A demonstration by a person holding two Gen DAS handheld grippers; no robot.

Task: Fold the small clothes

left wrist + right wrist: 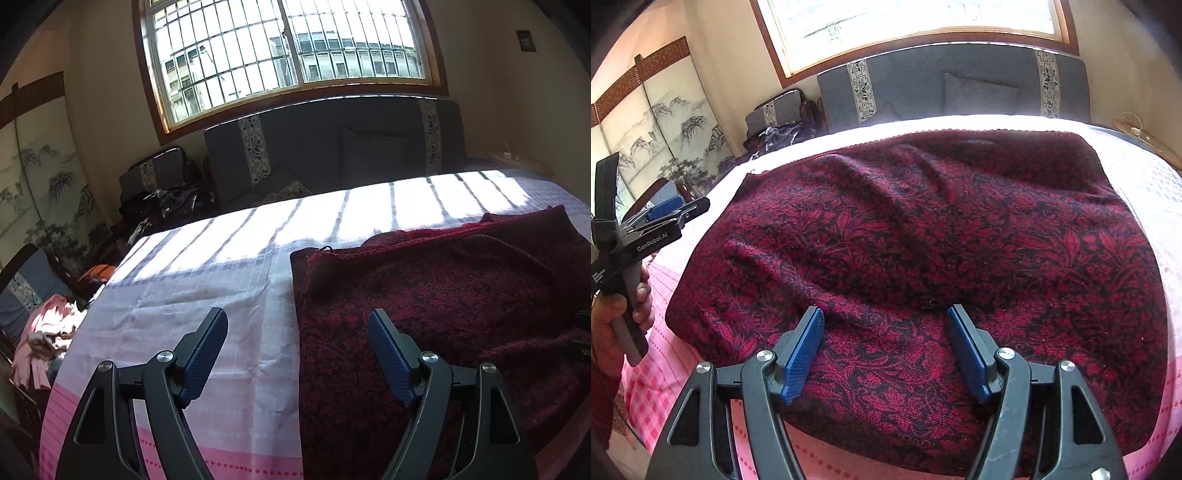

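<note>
A dark red garment with a black leaf pattern [923, 236] lies folded in a broad rectangle on the pink and white checked cloth [192, 302] that covers the table. My right gripper [886, 317] hovers over the garment's near part, jaws open, nothing between the blue pads. My left gripper [297, 321] stands open over the garment's left edge [443, 295], with the left pad above the bare cloth and the right pad above the garment. From the right wrist view the left gripper [665, 210] shows at the far left, held by a hand [617, 321].
A grey sofa [332, 155] with a cushion stands behind the table under a barred window [288, 51]. A pile of pink clothes [44, 336] lies on a chair at the left. A painted screen [665, 129] stands at the left wall. Sunlight stripes cross the far cloth.
</note>
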